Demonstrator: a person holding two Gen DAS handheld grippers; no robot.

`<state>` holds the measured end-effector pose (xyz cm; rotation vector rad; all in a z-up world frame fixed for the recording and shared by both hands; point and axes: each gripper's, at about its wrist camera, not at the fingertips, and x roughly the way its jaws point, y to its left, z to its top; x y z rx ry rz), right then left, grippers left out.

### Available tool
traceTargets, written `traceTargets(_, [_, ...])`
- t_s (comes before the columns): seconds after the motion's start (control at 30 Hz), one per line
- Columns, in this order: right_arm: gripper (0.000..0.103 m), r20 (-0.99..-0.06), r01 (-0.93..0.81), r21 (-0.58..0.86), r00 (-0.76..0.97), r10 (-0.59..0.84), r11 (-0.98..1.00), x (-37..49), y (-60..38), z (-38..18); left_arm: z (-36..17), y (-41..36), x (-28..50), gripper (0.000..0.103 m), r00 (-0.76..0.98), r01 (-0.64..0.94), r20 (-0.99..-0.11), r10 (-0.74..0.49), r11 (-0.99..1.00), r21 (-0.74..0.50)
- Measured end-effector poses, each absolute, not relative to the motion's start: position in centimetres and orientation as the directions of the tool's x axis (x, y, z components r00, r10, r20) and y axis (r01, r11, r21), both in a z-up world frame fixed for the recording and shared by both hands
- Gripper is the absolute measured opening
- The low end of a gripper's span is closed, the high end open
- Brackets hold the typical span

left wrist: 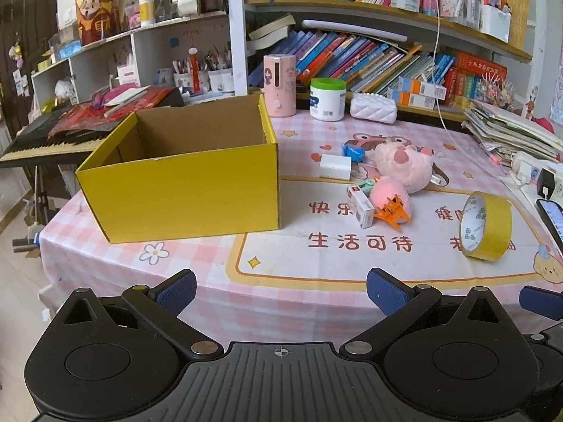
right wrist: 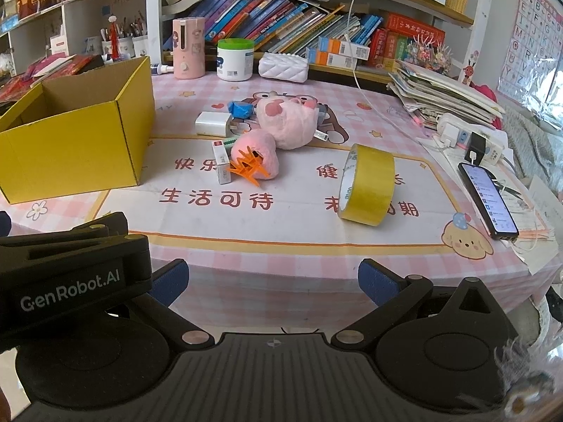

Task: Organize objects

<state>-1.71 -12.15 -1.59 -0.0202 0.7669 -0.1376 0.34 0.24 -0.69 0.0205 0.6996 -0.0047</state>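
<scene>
Pink-checked cloth covers a table [left wrist: 197, 281] printed with cartoon animals and red Chinese characters. On its left side stands the largest object, an open yellow cardboard box [left wrist: 183, 190] with a plain brown interior; nothing shows inside the visible part of it. Behind the table, shelves [left wrist: 387, 17] hold rows of leaning books. To the right of the box, well apart from it, a wide roll of yellow tape [left wrist: 487, 225] stands on its edge. Between box and tape lies a cluster of small things: a pink plush toy [left wrist: 404, 165], a smaller pink plush piece [left wrist: 390, 197] with an orange claw clip [left wrist: 394, 212] touching its front, a small white carton [left wrist: 360, 207] just beside them, a white charger block [left wrist: 336, 166], and a little blue object [left wrist: 353, 151] behind it. A phone [right wrist: 489, 200] lies at the table's right edge. Near the table's front edge, the left gripper [left wrist: 281, 290] and the right gripper [right wrist: 272, 279] both hover with blue-padded jaws spread wide, holding nothing.
</scene>
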Motion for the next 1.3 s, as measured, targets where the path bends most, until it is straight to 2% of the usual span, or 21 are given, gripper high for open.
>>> traceTargets(1.3, [0.103,-0.692,0.117,-0.079,0.708,-0.139,0.99,-1.05,-12.17,-1.49,-0.53,-0.04,1.04,0.103,0.76,0.014,-0.65,-0.004,1.0,0.01])
